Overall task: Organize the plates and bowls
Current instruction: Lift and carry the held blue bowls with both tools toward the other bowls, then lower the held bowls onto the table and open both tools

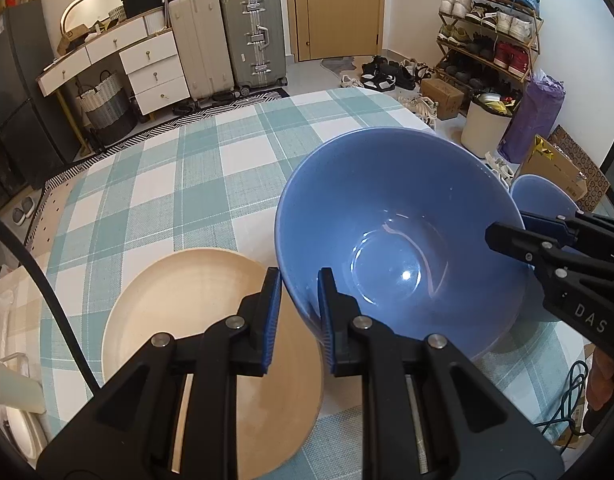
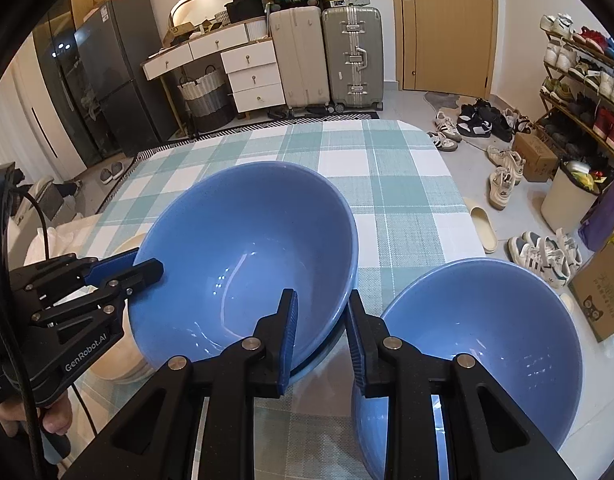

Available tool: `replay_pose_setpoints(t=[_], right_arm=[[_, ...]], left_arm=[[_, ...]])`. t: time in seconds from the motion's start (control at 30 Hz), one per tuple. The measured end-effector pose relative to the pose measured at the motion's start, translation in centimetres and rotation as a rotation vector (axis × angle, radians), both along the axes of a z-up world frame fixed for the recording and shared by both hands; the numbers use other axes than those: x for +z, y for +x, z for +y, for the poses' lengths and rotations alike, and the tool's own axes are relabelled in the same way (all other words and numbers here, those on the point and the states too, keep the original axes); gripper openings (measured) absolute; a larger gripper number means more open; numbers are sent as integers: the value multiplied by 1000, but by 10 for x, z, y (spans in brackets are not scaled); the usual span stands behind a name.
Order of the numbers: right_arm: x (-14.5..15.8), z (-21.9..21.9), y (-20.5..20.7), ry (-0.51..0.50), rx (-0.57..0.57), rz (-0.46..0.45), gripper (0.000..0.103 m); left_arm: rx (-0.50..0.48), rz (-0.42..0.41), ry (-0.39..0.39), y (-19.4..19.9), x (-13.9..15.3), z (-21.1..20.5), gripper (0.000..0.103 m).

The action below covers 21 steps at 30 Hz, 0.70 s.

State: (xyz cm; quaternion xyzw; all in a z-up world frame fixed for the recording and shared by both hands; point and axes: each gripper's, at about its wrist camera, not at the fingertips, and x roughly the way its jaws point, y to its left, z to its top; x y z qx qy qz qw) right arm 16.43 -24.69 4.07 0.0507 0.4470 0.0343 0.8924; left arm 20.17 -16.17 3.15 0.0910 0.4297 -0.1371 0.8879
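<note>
A large blue bowl (image 1: 391, 240) (image 2: 247, 256) stands on the checked tablecloth. My left gripper (image 1: 299, 312) straddles its left rim, one finger inside and one outside, pads near or on the wall. My right gripper (image 2: 321, 336) straddles its right rim the same way, with a gap still showing. A second blue bowl (image 2: 479, 352) (image 1: 543, 196) sits to the right. A beige plate (image 1: 195, 344) lies left of the big bowl, partly under my left gripper; its edge shows in the right wrist view (image 2: 119, 364).
The table (image 2: 379, 160) with the teal and white cloth ends close to the right of the second bowl. A white cup (image 1: 11, 384) lies at the table's left edge. Shoes, a bin and boxes stand on the floor to the right.
</note>
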Motion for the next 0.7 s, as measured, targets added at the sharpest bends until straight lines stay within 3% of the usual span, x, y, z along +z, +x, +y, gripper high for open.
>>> replay_pose_setpoints(t=[0.53, 0.7], right_arm=[[-12, 15, -2, -174, 32, -16, 28], [-15, 14, -1, -181, 29, -15, 28]], left_arm=[[-8, 1, 22, -1, -17, 1, 18], [-9, 4, 13, -1, -17, 2, 20]])
